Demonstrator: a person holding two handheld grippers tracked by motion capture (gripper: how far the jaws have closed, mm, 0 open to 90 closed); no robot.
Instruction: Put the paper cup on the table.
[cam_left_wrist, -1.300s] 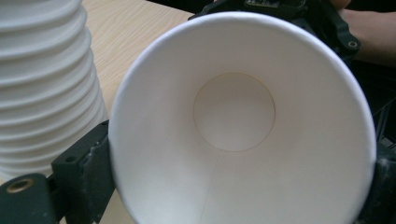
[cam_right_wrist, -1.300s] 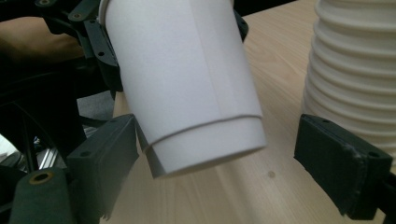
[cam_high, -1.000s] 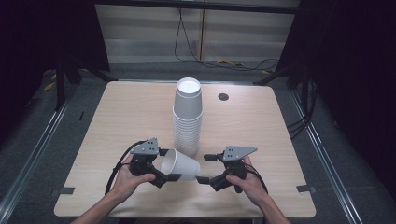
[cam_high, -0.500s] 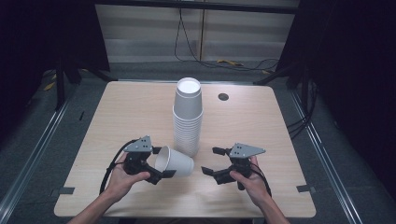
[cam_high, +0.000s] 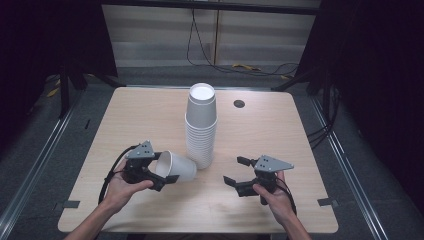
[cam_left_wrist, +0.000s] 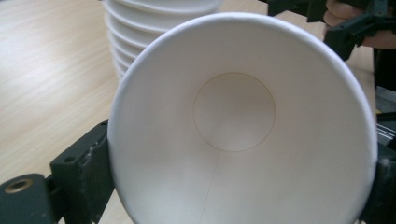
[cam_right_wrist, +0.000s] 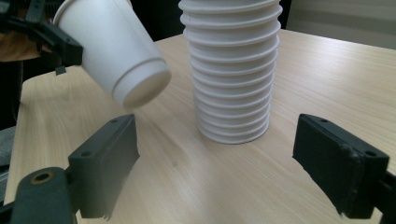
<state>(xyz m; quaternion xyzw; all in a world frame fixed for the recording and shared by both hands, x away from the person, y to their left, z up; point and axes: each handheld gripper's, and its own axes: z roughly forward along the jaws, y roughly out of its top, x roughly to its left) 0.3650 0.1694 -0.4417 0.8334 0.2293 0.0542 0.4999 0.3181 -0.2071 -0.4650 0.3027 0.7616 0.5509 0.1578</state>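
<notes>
Left of the cup stack (cam_high: 201, 127), left tool (cam_high: 159, 176) clamps a single cup (cam_high: 176, 167) tilted sideways, right tool (cam_high: 237, 171) wide open, empty; next, probably right it and set it on the counter (cam_high: 150, 115).

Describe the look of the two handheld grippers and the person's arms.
Both the left gripper and right gripper are black, each with two blocky jaws and a grey three-cornered plate on top. A black cable loops from each. The forearms are bare, with no sleeves in sight.

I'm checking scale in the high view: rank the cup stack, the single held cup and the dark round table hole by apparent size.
1. Cup stack, largest.
2. Single cup, held sideways by the left gripper.
3. Dark round hole, smallest, though farther from the camera.
</notes>
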